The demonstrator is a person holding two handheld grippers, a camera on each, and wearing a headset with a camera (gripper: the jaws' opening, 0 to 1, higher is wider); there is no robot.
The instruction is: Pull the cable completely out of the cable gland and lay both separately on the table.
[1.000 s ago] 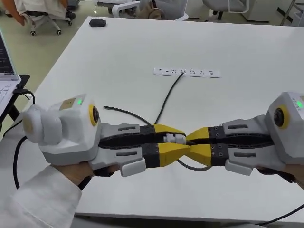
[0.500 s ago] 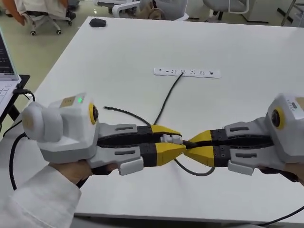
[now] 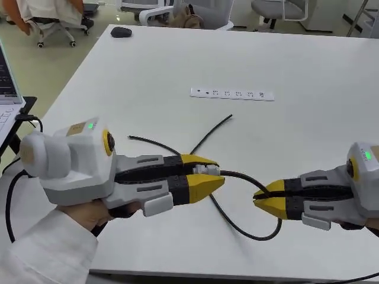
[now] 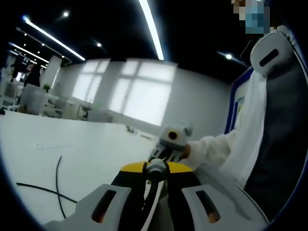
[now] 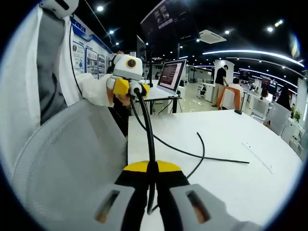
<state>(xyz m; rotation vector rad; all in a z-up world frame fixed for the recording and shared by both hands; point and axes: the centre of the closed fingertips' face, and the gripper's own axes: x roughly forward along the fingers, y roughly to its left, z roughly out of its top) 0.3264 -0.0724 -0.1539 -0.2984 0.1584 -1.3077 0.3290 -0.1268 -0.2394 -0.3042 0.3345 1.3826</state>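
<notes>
White power strip [image 3: 232, 93], dark mouse [image 3: 121, 32] far back; laptop [image 3: 6, 77] at left

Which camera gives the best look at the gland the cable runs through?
The left gripper view: the cable gland sits close and centred, clamped between the left gripper's jaws. In the head view it is a pale sliver between yellow tips; in the right gripper view it is small and far, at the cable's end.

Small pale grey cable gland [image 3: 212, 172] is clamped at the tips of the left gripper [image 3: 220, 177], above the table [image 3: 148, 71]. Thin black cable [image 3: 238, 176] is not yet out of it. It spans to the right gripper [image 3: 257, 198], pinched there, with the slack looping onto the table.
</notes>
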